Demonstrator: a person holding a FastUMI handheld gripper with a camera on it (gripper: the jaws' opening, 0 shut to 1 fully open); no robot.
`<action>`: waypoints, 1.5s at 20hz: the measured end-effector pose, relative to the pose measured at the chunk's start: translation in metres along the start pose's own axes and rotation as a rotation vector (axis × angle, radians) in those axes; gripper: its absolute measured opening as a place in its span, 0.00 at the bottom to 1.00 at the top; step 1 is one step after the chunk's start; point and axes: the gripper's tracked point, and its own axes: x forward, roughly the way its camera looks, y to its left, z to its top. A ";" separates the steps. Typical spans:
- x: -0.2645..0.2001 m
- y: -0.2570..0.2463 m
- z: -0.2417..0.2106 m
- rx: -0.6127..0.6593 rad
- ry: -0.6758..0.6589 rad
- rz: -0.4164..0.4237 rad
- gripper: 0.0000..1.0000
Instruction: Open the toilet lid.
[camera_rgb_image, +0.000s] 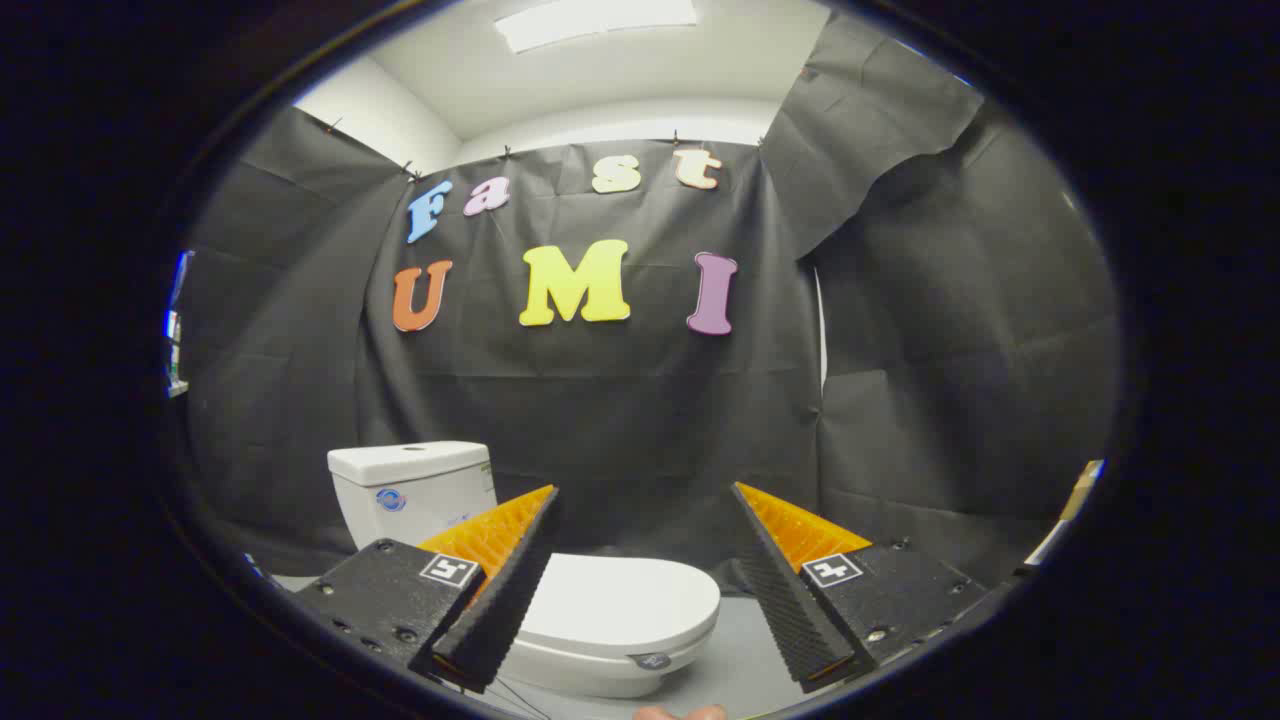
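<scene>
A white toilet stands on the grey floor ahead of me, turned side-on. Its lid (620, 600) lies flat down on the bowl, with the front rim pointing toward the right finger. The tank (415, 490) rises behind the left finger. My gripper (645, 495) hangs above the toilet, open, its orange-and-black fingers (500, 580) spread wide with nothing between them. The left finger covers the hinge end of the lid; the right finger sits just past the lid's front rim.
Black cloth walls close the booth behind and to the right of the toilet. Grey floor (735, 660) shows between the bowl and the right finger. A tan board edge (1075, 500) leans at the far right. A fingertip (680, 713) of the person's hand shows below the fingers.
</scene>
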 end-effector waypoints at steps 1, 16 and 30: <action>0.000 0.000 0.001 -0.001 -0.004 -0.001 1.00; 0.004 0.006 -0.011 -0.024 0.026 -0.021 1.00; 0.051 0.018 -0.104 0.109 0.271 -0.044 1.00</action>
